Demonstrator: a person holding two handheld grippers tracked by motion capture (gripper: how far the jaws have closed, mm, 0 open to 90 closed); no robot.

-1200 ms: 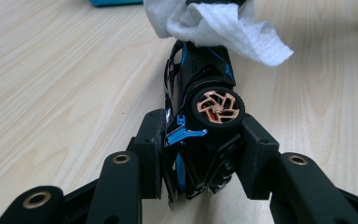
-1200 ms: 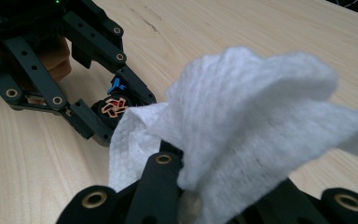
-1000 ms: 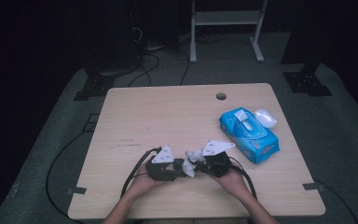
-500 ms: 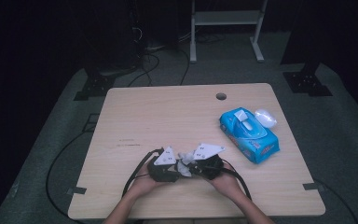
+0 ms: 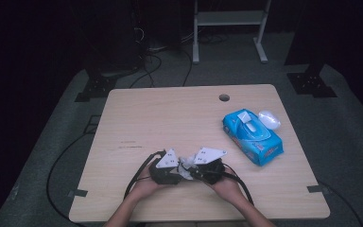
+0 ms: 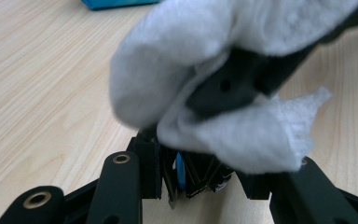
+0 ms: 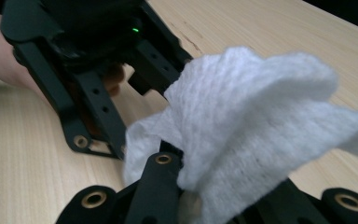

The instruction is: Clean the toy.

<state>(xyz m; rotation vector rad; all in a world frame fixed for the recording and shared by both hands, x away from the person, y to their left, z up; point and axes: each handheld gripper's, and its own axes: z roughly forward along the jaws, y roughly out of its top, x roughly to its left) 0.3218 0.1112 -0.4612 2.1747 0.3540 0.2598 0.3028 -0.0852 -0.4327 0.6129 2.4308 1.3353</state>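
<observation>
A crumpled white wipe (image 5: 186, 166) hangs between my two grippers near the table's front edge. My left gripper (image 5: 176, 171) is shut on it from the left and my right gripper (image 5: 196, 171) from the right, tips almost touching. In the left gripper view the wipe (image 6: 177, 60) bulges over my left gripper (image 6: 191, 161) and wraps around a black jaw of the other gripper. In the right gripper view the wipe (image 7: 251, 121) billows out of my right gripper (image 7: 186, 163), with the left gripper (image 7: 88, 70) and a hand just behind it.
A blue pack of wipes (image 5: 253, 137) lies at the right of the wooden table (image 5: 170, 113), its white lid (image 5: 269, 119) flipped open. A cable hole (image 5: 224, 97) sits near the far edge. Cables trail from both grippers over the front edge.
The right gripper has shifted slightly left, closer to the left gripper, and the wipe is bunched tighter between them. The left gripper has stayed put.
</observation>
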